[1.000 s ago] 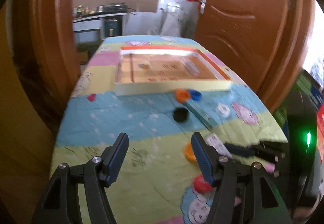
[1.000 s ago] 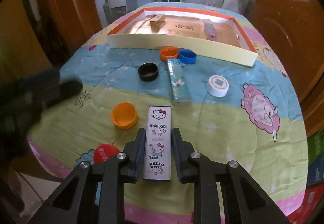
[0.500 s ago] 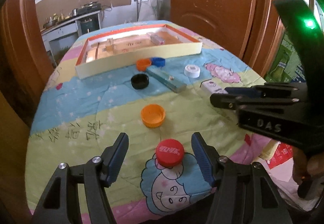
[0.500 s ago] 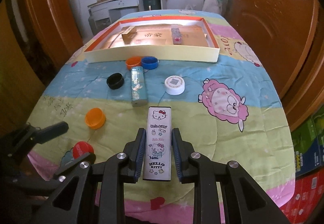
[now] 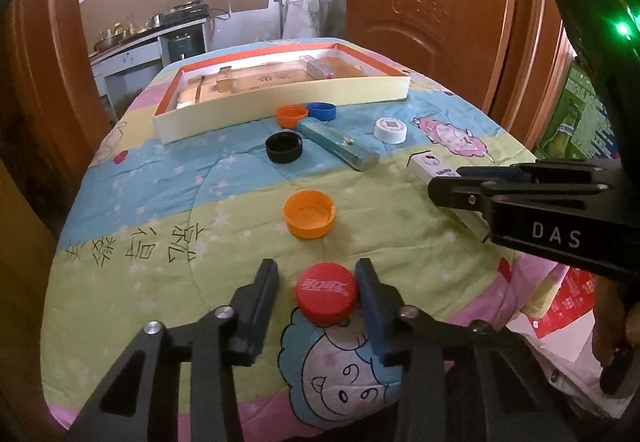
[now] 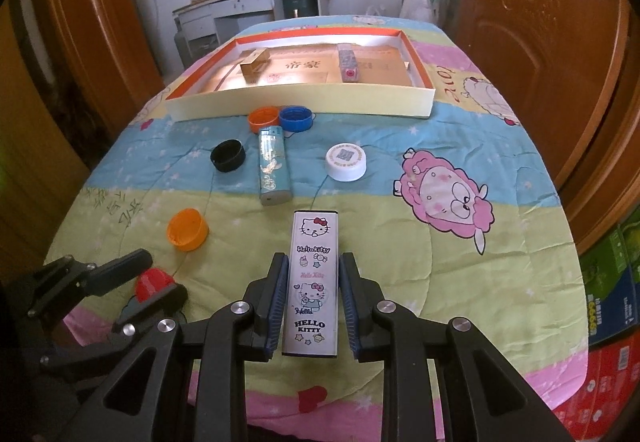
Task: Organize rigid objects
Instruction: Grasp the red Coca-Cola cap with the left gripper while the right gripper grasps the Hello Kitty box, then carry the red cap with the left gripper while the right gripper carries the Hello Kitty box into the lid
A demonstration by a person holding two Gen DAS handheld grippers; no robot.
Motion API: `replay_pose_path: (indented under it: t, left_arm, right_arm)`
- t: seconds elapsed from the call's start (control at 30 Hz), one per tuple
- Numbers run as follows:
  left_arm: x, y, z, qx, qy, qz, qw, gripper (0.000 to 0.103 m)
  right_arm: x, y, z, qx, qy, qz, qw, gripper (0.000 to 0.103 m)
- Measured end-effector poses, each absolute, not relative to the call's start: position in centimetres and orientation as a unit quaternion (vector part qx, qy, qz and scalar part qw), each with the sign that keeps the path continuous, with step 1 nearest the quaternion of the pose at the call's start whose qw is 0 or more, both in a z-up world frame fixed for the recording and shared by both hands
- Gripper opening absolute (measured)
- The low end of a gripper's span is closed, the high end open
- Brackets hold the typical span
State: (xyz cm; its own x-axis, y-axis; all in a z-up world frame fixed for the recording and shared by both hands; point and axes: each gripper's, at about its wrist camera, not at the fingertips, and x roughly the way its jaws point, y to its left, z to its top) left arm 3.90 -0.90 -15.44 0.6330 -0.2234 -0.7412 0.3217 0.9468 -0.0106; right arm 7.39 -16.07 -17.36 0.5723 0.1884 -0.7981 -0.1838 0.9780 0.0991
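Observation:
My left gripper (image 5: 318, 292) straddles a red bottle cap (image 5: 326, 297) on the quilt; the right finger touches it, the left finger stands a little off. My right gripper (image 6: 313, 300) is shut on a white Hello Kitty box (image 6: 313, 282) lying on the quilt. The shallow cardboard tray (image 6: 304, 102) sits at the far end and holds a small brown box (image 6: 254, 61) and a patterned box (image 6: 347, 60). The red cap also shows in the right wrist view (image 6: 154, 281) between the left gripper's fingers.
On the quilt lie an orange cap (image 5: 309, 213), a black cap (image 5: 284, 147), an orange cap (image 5: 291, 115) and a blue cap (image 5: 322, 110) by the tray, a teal lighter (image 5: 338, 143) and a white cap (image 5: 390, 129). Wooden doors flank the table.
My left gripper has swung from facing the tray to the near edge, come down around the red cap and narrowed its jaws. My right gripper stays on the Hello Kitty box.

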Motion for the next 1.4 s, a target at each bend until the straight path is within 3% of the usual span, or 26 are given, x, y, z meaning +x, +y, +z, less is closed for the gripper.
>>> replay_pose_path:
  t: [1.4]
  left_arm:
    - [10.3,1.4,-10.0,-0.002,0.380,-0.136,0.915,0.030]
  right_arm:
    - [11.4,-16.4,-13.1,0.021,0.424,0.122,0.897,0.026]
